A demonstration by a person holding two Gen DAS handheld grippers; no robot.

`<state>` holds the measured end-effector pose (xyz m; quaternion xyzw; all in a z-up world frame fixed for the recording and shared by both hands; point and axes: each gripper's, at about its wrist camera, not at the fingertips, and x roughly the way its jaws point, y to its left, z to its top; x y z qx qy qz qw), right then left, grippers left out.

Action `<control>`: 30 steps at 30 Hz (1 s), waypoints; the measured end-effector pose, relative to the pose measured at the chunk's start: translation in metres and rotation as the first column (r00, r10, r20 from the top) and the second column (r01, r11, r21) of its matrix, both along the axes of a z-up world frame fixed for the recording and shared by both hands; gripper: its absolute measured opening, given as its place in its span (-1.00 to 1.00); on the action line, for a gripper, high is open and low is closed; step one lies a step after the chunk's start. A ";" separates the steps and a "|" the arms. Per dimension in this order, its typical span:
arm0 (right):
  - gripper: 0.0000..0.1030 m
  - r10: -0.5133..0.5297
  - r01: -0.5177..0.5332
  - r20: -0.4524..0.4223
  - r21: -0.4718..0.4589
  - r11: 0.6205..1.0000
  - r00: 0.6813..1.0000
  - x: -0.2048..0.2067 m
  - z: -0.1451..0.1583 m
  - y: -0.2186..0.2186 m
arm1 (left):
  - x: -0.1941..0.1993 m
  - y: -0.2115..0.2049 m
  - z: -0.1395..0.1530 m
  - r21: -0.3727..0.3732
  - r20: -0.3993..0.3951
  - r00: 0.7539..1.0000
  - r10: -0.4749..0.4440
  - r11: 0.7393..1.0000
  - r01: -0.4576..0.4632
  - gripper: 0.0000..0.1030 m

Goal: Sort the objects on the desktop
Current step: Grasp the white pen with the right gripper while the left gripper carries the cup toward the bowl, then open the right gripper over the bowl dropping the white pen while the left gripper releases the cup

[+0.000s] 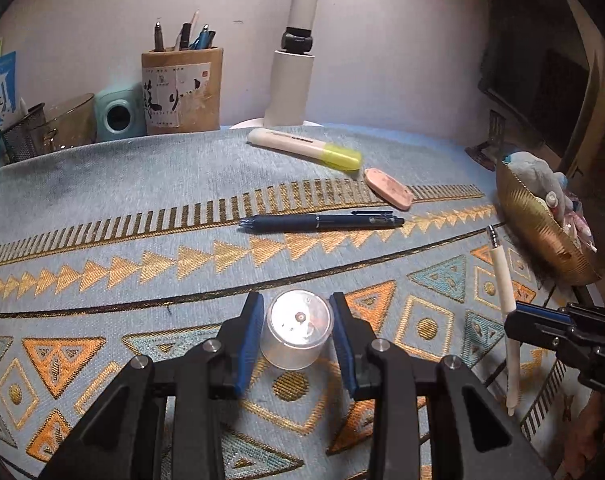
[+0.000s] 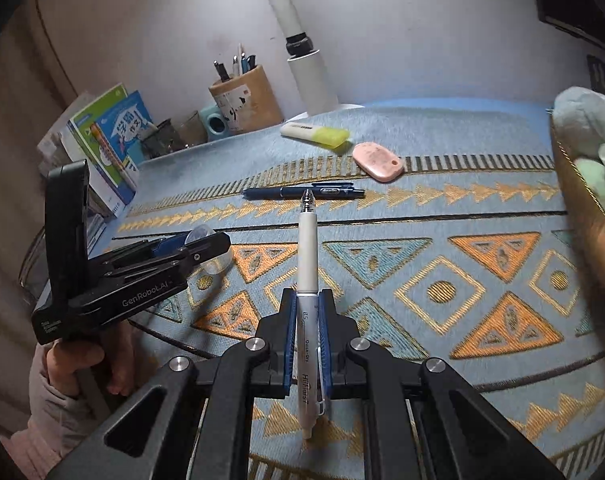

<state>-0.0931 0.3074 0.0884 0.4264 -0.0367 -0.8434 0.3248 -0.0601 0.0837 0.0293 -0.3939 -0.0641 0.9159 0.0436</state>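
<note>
In the lower middle of the left wrist view, the left gripper (image 1: 298,320) has its jaws spread around a small clear plastic cup (image 1: 298,330); whether the pads touch it, I cannot tell. The right gripper (image 2: 307,312) has its jaws pinching a white pen (image 2: 307,256), tip pointing forward. Across the middle of the patterned tabletop (image 1: 102,200) lies a dark blue pen (image 1: 322,222). Further back lie a yellow highlighter (image 1: 306,148) and a pink eraser (image 1: 388,189), just beside each other. A brown pen holder (image 1: 182,90) stands at the upper left.
</note>
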 end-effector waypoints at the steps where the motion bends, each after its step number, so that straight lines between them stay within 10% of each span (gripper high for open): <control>1: -0.78 -0.024 0.024 -0.006 -0.022 0.999 1.000 0.003 0.003 0.010 | 0.001 0.003 0.002 -0.002 -0.011 1.000 -0.013 1.000 0.013 -0.42; 9: -0.78 -0.119 0.116 -0.011 -0.130 0.985 0.993 0.014 0.020 0.065 | 0.001 0.024 0.002 -0.015 -0.011 0.995 -0.098 0.995 0.098 -0.42; 15: -0.78 -0.133 0.133 0.016 -0.117 0.984 0.991 0.017 0.009 0.073 | -0.002 0.016 -0.010 -0.013 0.060 0.996 -0.059 0.998 0.060 0.01; 18: -0.78 -0.140 0.144 0.038 -0.114 0.983 0.989 0.013 0.001 0.076 | -0.001 0.015 -0.011 0.003 0.060 0.996 -0.072 0.997 0.072 0.00; 20: -0.78 -0.145 0.151 0.054 -0.130 0.980 0.988 0.009 -0.001 0.078 | 0.000 0.019 -0.010 0.002 0.056 0.993 -0.101 0.995 0.101 -0.43; 30: -0.78 -0.202 0.196 0.001 -0.231 0.953 0.979 0.014 0.026 0.113 | 0.016 0.047 0.036 -0.005 -0.081 0.983 -0.162 0.987 0.162 -0.43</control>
